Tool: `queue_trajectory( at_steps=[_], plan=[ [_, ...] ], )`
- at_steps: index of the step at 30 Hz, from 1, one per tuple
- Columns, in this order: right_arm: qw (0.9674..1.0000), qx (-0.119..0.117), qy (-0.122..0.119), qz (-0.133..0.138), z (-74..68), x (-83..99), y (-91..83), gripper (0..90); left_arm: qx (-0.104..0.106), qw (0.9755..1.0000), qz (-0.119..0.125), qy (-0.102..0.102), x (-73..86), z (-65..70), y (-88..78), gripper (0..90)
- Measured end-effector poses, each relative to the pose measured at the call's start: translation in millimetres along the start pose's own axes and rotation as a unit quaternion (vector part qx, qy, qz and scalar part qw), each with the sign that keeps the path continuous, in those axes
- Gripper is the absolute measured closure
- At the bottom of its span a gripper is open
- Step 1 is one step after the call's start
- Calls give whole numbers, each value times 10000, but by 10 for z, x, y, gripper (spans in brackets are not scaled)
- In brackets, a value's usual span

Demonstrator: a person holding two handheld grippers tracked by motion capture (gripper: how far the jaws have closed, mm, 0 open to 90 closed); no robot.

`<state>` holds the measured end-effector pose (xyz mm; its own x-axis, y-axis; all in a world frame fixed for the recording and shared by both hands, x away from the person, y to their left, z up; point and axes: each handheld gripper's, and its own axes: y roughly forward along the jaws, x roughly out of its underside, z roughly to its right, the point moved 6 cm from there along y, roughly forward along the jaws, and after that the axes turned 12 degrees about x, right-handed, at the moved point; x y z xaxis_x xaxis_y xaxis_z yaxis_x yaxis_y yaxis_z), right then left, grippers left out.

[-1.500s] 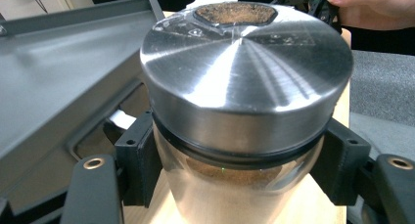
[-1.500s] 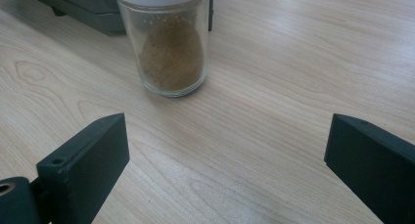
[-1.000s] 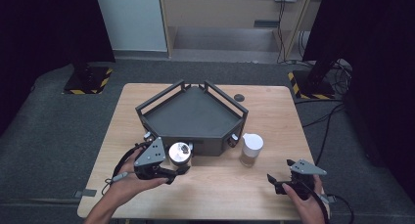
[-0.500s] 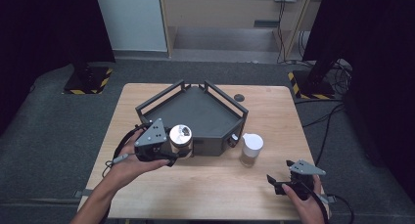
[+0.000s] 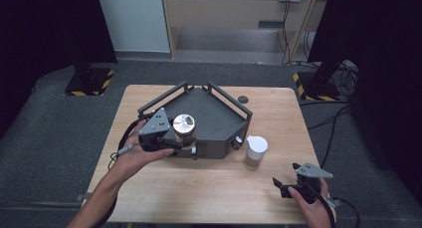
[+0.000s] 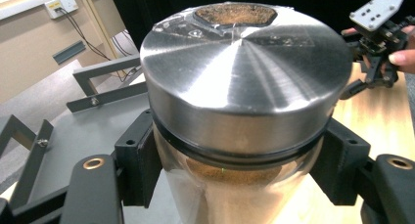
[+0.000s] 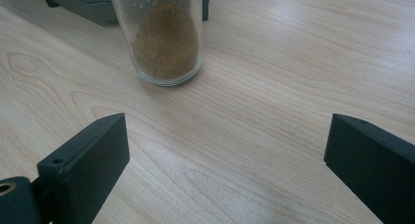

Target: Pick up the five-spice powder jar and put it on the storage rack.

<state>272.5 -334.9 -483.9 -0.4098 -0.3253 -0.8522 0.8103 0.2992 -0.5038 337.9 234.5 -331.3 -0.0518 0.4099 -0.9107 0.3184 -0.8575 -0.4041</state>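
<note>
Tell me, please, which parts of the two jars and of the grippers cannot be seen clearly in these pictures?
- Steel-lidded jar, left gripper view: its base is cut off by the bottom edge; the left gripper pads cover its sides.
- White-lidded jar, right gripper view: lid cut off by the top edge.
- Right gripper, high view: too small to judge the jaws.
- Lid markings, high view: too small.

The left gripper (image 5: 171, 138) has its jaws clamped, forearm stretched forward; the right gripper (image 5: 284, 185) rests low, jaws wide apart.
</note>
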Motion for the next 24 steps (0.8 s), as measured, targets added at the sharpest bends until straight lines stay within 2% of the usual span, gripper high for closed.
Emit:
queue_trajectory(
  at_steps=[8,24],
  plan=[
    [10000,17,4,-21,16,11,4,34,-99,9999,17,-113,-5,-182,14,298],
    [10000,35,6,-77,30,30,15,34,-335,9986,78,-400,149,-469,138,298]
  ],
)
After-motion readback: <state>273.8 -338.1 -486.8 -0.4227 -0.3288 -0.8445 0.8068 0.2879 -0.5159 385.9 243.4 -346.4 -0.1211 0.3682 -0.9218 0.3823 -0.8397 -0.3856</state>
